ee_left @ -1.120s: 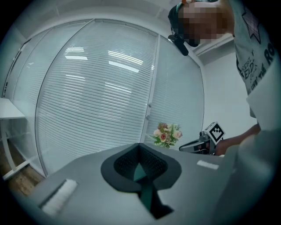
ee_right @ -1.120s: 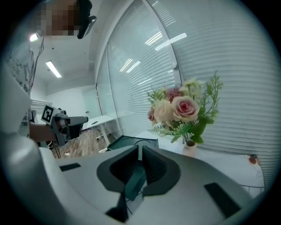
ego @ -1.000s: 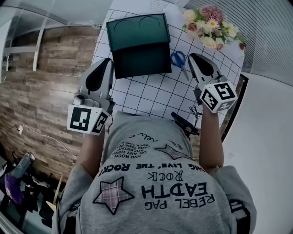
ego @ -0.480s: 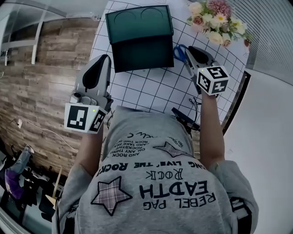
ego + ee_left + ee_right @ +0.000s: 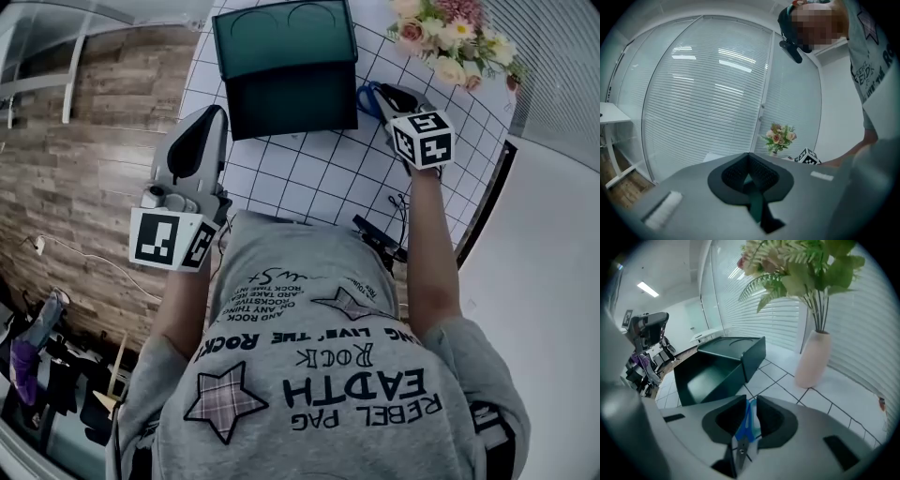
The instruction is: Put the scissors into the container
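The blue-handled scissors (image 5: 367, 96) lie on the gridded table just right of the dark green container (image 5: 281, 66), whose open side faces me. My right gripper (image 5: 382, 95) is down over them. In the right gripper view the blue handles (image 5: 749, 420) show in the narrow gap of the right gripper (image 5: 751, 400), whose jaws are opening; the pads do not visibly press on them. The container (image 5: 717, 366) lies ahead to the left. My left gripper (image 5: 212, 118) hovers near the table's left edge, shut and empty (image 5: 749, 157).
A pale vase of flowers (image 5: 813, 359) stands close to the right of the scissors, with its bouquet (image 5: 450, 37) at the table's far right corner. The table's right edge (image 5: 483, 202) runs beside my right arm. Wooden floor lies to the left.
My right gripper has moved forward across the table and now sits over the scissors. The left gripper has hardly moved.
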A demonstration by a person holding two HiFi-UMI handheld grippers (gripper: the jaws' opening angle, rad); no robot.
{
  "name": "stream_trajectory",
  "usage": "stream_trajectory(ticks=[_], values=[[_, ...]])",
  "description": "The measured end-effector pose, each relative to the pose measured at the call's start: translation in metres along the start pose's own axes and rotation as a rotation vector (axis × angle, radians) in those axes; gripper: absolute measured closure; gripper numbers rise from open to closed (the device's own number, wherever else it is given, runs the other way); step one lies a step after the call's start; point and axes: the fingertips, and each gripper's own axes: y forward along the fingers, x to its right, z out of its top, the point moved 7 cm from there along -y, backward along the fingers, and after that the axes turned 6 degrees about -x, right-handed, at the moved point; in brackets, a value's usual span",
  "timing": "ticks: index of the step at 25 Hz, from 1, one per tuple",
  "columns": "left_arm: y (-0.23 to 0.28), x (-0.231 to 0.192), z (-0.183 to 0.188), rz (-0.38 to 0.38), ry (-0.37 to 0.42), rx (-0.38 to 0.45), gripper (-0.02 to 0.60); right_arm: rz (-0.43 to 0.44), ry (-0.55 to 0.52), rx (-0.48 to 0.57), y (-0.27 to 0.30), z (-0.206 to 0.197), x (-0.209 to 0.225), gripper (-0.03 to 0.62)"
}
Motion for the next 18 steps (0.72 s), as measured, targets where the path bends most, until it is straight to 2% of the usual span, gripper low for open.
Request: stream_trajectory(ticks=[1,3,11,18], values=[[0.000,0.000,-0.001,0.000,-0.001,-0.001,0.572,0.006,0.001,-0.011,0.003,-0.002,0.000,0.553],[0.001,0.001,-0.002,-0.001,0.000,-0.005,0.572,0.017,0.004,-0.033,0.010,-0.004,0.001,0.476],[0.001,0.003,-0.005,0.004,-0.005,-0.012,0.572,0.021,-0.002,-0.078,0.024,-0.016,-0.003,0.471],[0.003,0.003,-0.005,0.008,-0.003,-0.013,0.572,-0.032,-0.041,-0.087,0.027,-0.016,-0.005,0.471]])
